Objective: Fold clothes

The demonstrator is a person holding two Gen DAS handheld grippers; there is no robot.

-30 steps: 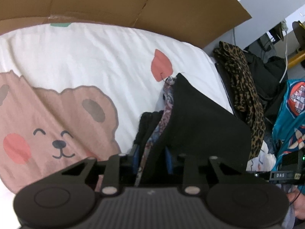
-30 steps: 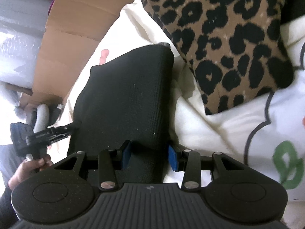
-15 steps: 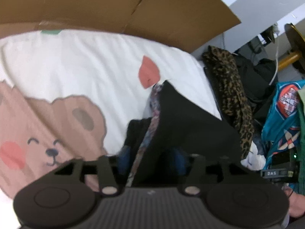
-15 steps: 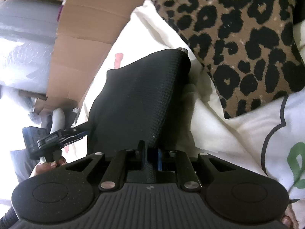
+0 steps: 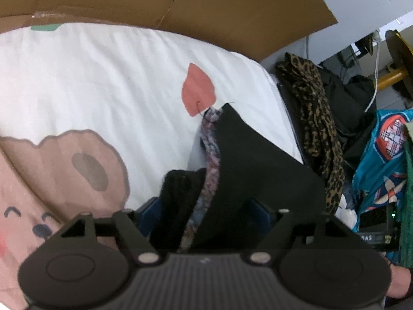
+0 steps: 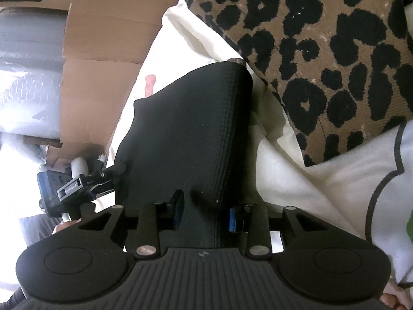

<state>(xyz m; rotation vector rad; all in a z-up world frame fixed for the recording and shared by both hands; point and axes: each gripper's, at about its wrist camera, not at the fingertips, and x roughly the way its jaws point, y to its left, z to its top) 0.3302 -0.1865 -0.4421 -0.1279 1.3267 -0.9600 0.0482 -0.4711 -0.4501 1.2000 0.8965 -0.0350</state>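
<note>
A folded black garment [image 5: 258, 165] tops a small stack on the white bear-print sheet [image 5: 116, 82], with a patterned garment [image 5: 210, 155] and another black piece [image 5: 180, 196] beneath it. My left gripper [image 5: 205, 214] straddles the stack's near end. Its jaws are opening, the blue pads stand off the cloth, and the stack lies between them. In the right wrist view the same black garment [image 6: 185, 129] runs away from my right gripper [image 6: 205, 214]. Those jaws are opening too, with the garment's near edge between the pads. The left gripper [image 6: 77, 188] shows at that garment's left side.
A leopard-print garment [image 6: 322, 51] lies just right of the stack, also seen as leopard cloth [image 5: 315, 118] over dark clothes. Flattened cardboard [image 5: 180, 5] lines the sheet's far edge. A teal patterned fabric [image 5: 382, 160] hangs at the far right.
The left jaws, shut on the stack a second ago, have spread wide. The right jaws pinched the black garment's edge half a second ago and have since parted. The stack stayed put.
</note>
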